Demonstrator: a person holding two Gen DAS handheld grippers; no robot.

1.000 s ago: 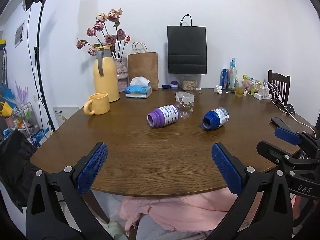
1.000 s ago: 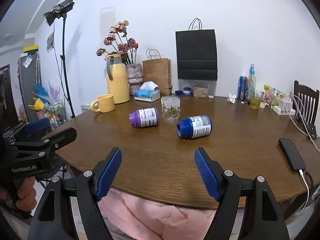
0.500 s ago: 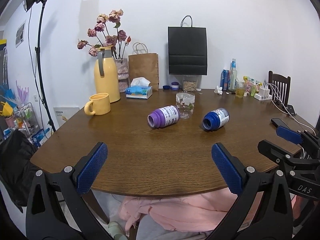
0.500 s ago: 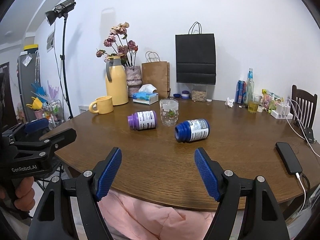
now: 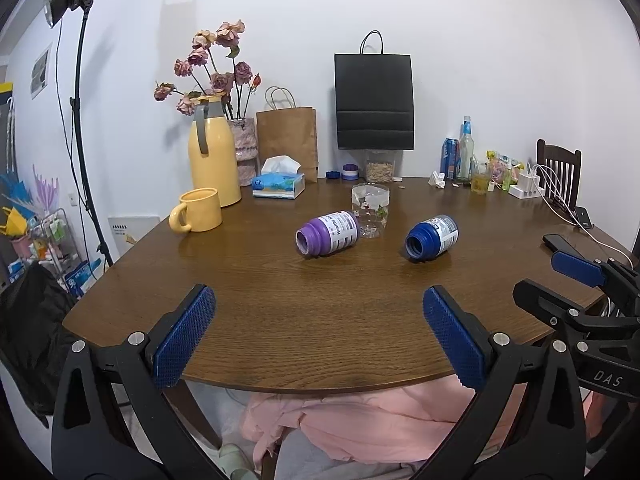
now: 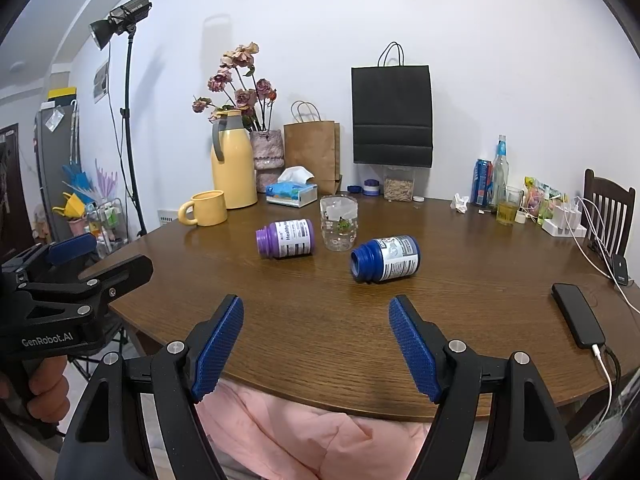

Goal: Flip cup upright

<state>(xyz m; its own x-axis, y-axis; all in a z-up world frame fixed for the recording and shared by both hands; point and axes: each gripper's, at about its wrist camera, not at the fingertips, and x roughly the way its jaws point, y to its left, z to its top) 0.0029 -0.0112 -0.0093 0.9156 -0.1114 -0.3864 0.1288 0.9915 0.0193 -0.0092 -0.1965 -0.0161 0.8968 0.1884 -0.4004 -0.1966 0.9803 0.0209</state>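
A clear glass cup (image 5: 370,210) (image 6: 338,223) with printed figures stands on the round wooden table (image 5: 320,312) (image 6: 320,320), apparently rim down. A purple bottle (image 5: 327,233) (image 6: 285,238) and a blue bottle (image 5: 431,237) (image 6: 385,259) lie on their sides, one on each side of it, mouths toward me. My left gripper (image 5: 318,332) is open and empty over the table's near edge. My right gripper (image 6: 316,344) is open and empty, also at the near edge. Both are well short of the cup.
A yellow mug (image 5: 197,211) and yellow thermos (image 5: 211,152) stand at the left, with a tissue box (image 5: 278,184), paper bags and a flower vase behind. Drinks and chargers crowd the far right. A black phone (image 6: 577,314) lies at the right edge.
The right gripper has drifted slightly right and forward, so the table objects sit a little further left in its view. The left gripper has barely moved.
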